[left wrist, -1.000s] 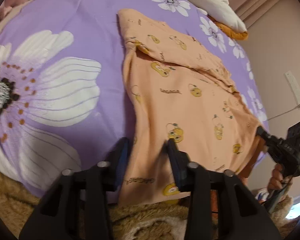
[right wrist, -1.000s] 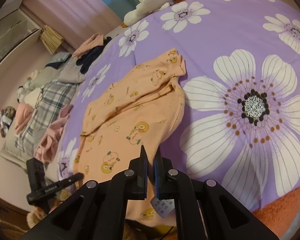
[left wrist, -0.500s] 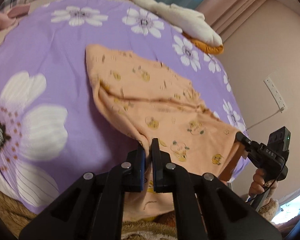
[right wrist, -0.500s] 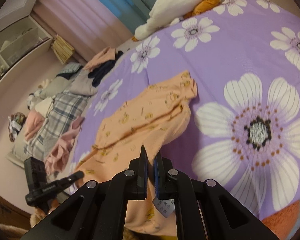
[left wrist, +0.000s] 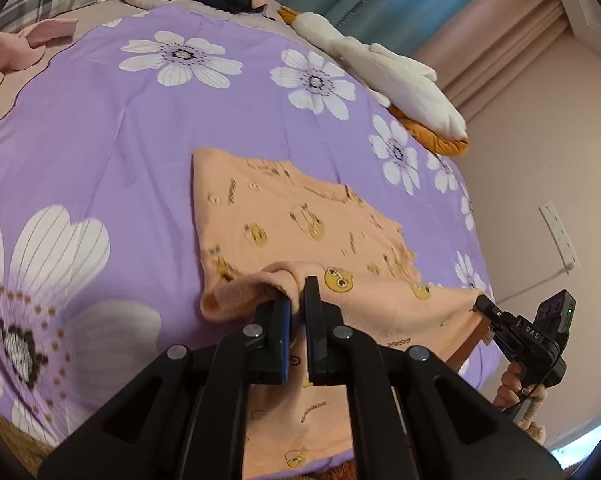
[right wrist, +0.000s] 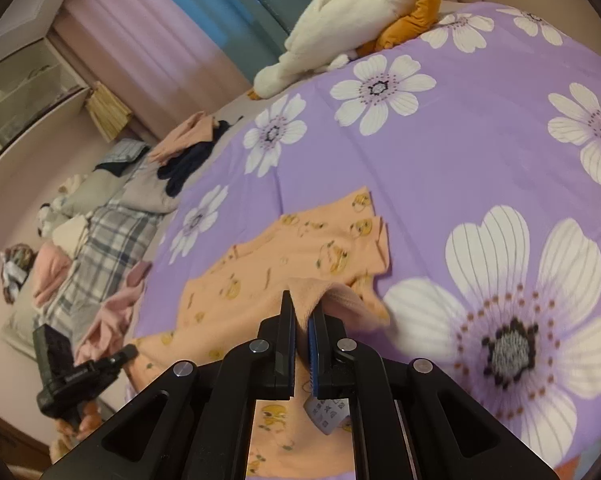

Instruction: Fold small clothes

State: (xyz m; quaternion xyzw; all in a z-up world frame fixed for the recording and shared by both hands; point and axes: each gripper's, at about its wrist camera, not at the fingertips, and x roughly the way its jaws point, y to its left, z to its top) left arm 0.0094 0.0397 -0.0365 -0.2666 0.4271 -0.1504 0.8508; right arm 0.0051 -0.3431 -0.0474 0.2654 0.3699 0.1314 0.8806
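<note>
Both tools are clamped on the near edge of the orange shirt (left wrist: 300, 232): the left tool (left wrist: 296, 300) and the right tool (right wrist: 300, 312) each pinch a raised fold (its far part lies flat on the purple bedspread (left wrist: 100, 140)).

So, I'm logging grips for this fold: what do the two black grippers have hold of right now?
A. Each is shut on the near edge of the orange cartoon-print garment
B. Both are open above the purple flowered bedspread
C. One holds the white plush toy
A: the left gripper and the right gripper each pinch a lifted fold of the orange cartoon-print garment.
</note>
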